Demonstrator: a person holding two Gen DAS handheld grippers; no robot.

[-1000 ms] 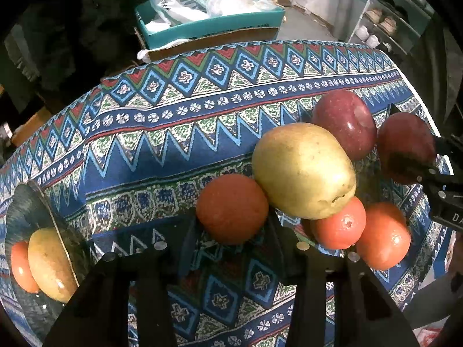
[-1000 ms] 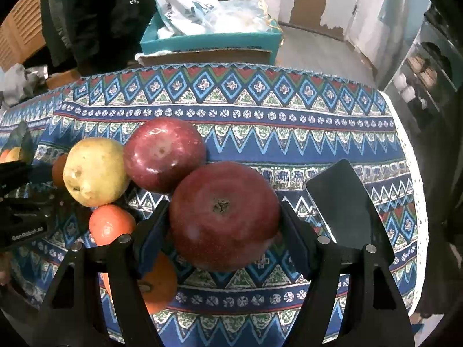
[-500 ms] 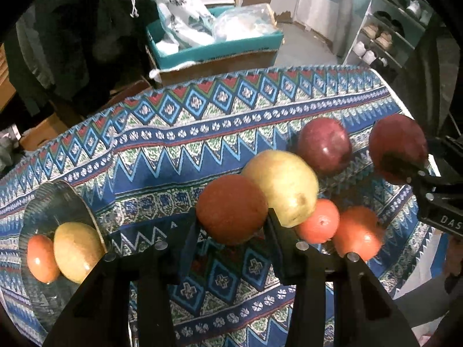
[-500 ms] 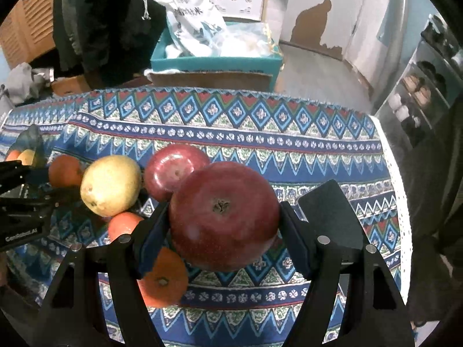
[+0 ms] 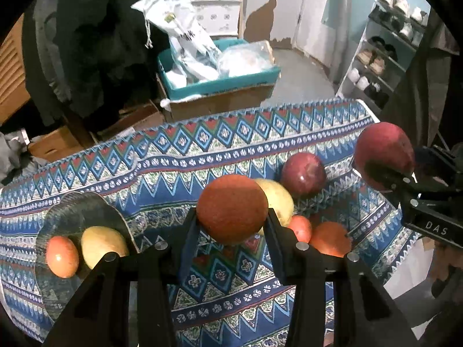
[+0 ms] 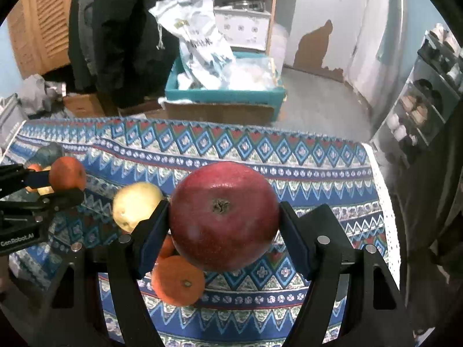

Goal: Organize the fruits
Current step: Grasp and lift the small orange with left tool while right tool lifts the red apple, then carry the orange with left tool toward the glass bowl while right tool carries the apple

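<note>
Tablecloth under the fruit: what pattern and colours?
The tablecloth has bands of diamonds, zigzags and small flowers in blue, red, green and white; clearest in the right wrist view.

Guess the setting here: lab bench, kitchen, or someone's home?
Most likely a lived-in home, perhaps near an entryway. A shoe rack stands against the wall, a patterned tablecloth covers the table, and a cardboard box of plastic bags sits on the floor. The wall paint is peeling.

Behind the large red apple [image 6: 222, 215], a small reddish-orange fruit [image 6: 166, 247] shows only as a sliver. The round dark glass plate [image 6: 47, 151], far left of that apple, is mostly blocked. Print on the white plastic bag [image 6: 199, 40] is unreadable.
</note>
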